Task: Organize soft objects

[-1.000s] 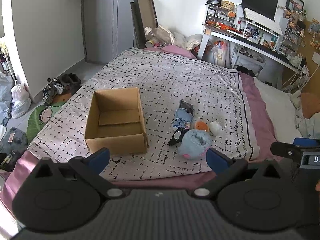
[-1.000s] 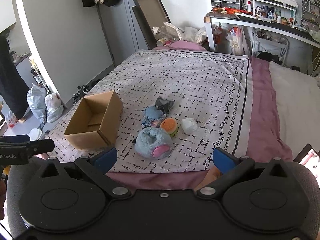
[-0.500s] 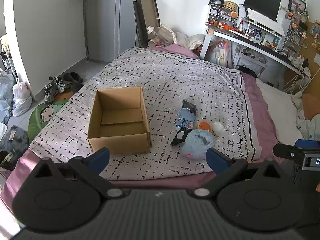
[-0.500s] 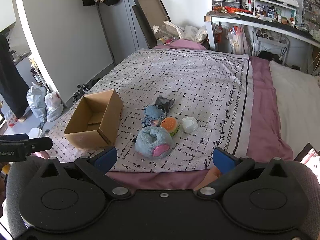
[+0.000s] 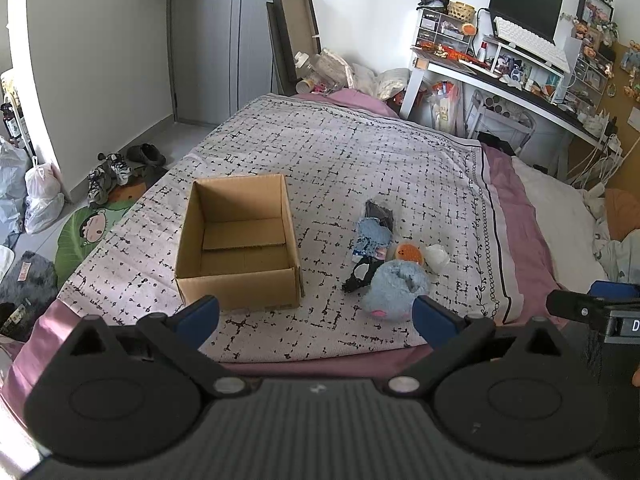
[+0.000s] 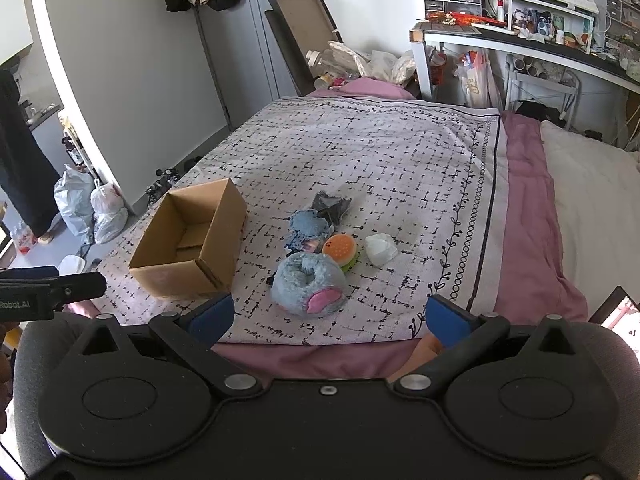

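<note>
An open, empty cardboard box (image 5: 240,244) (image 6: 192,244) sits on the patterned bedspread (image 5: 360,152). To its right lies a cluster of soft things: a fluffy blue slipper with a pink patch (image 5: 394,290) (image 6: 308,284), a burger plush (image 5: 409,254) (image 6: 340,249), a white soft lump (image 5: 437,256) (image 6: 381,249), a pale blue cloth (image 5: 373,234) (image 6: 308,226) and a dark cloth (image 5: 378,212) (image 6: 330,206). My left gripper (image 5: 316,318) is open and empty, near the bed's front edge. My right gripper (image 6: 330,316) is open and empty, just short of the slipper.
A cluttered white desk (image 5: 500,80) with monitor and keyboard stands at the back right. A white pillow (image 6: 592,200) lies on the bed's right side. Shoes (image 5: 112,172) and bags (image 5: 40,196) are on the floor at left. A flat carton (image 5: 294,36) leans by the door.
Both grippers have drifted slightly forward toward the bed; the box and soft things sit a little lower and nearer in view. Both stay open and empty.
</note>
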{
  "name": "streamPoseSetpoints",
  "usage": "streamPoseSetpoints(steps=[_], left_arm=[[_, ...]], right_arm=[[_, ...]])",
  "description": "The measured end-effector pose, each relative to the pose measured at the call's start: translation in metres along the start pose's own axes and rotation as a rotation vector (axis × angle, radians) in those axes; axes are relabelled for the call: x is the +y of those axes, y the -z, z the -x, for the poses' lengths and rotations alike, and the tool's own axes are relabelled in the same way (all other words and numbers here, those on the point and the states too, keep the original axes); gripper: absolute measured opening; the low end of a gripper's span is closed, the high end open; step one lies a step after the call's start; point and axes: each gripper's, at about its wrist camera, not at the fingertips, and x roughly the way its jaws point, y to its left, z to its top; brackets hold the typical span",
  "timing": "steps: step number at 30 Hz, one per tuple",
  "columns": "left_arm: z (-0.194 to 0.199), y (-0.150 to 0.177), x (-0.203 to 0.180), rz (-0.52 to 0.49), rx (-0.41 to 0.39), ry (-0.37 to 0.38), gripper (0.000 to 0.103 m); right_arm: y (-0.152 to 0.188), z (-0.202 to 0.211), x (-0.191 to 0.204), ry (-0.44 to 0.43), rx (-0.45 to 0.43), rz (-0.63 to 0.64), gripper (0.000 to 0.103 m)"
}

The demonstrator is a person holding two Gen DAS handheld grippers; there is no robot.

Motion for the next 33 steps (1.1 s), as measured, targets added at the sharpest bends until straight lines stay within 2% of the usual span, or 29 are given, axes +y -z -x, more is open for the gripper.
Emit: streamPoseSetpoints(steps=[17,33], left_arm=[[-0.018,-0.006,-0.004,-0.004,0.029,0.006,0.102],[-0.064,-0.021,-0.017,0.029,0.061,0.063,0.099]], right_arm=[[-0.003,-0.022,-0.004,-0.002,0.043,-0.026,0.103],[-0.013,-0.065,-0.013,-0.012,0.098,-0.111,0.103]])
